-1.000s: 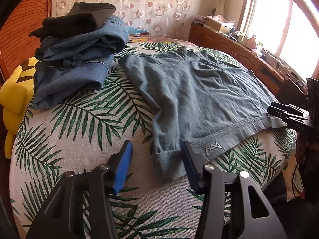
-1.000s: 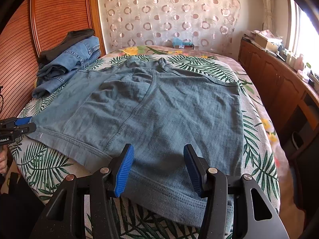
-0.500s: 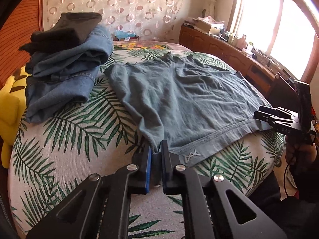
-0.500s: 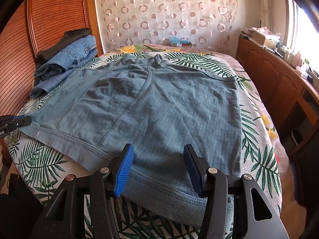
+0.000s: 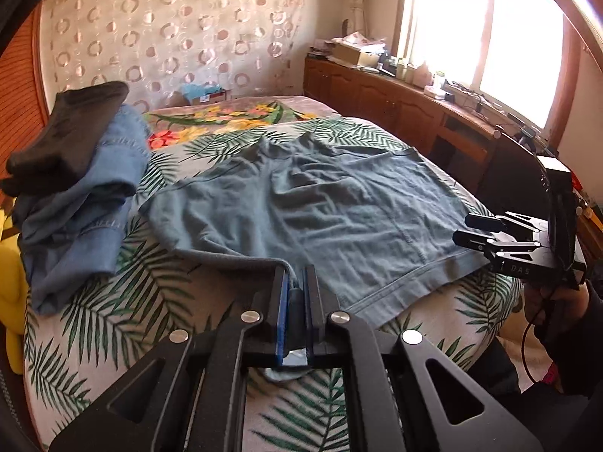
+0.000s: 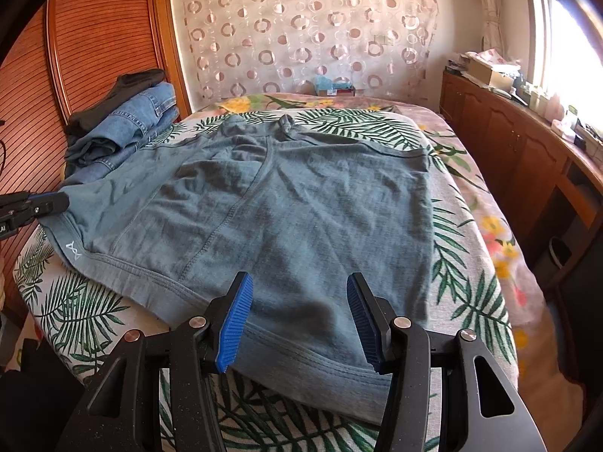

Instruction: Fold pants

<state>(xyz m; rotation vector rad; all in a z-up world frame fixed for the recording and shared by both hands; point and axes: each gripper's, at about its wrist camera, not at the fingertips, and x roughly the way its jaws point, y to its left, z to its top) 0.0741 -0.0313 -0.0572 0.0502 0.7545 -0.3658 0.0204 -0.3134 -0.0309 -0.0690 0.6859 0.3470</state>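
Now the left hand-held gripper clamps the pants corner at the bed edge. Right hand-held gripper hovers with jaws apart over the waistband.

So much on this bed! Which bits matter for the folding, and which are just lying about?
Part of the job:
- grey-green cotton shorts spread flat
- left claw, shut on their corner
- right claw, open over the near hem

Just lying about:
- stack of folded blue jeans
- folded black garment on top
- yellow plush toy
- blue tissue box
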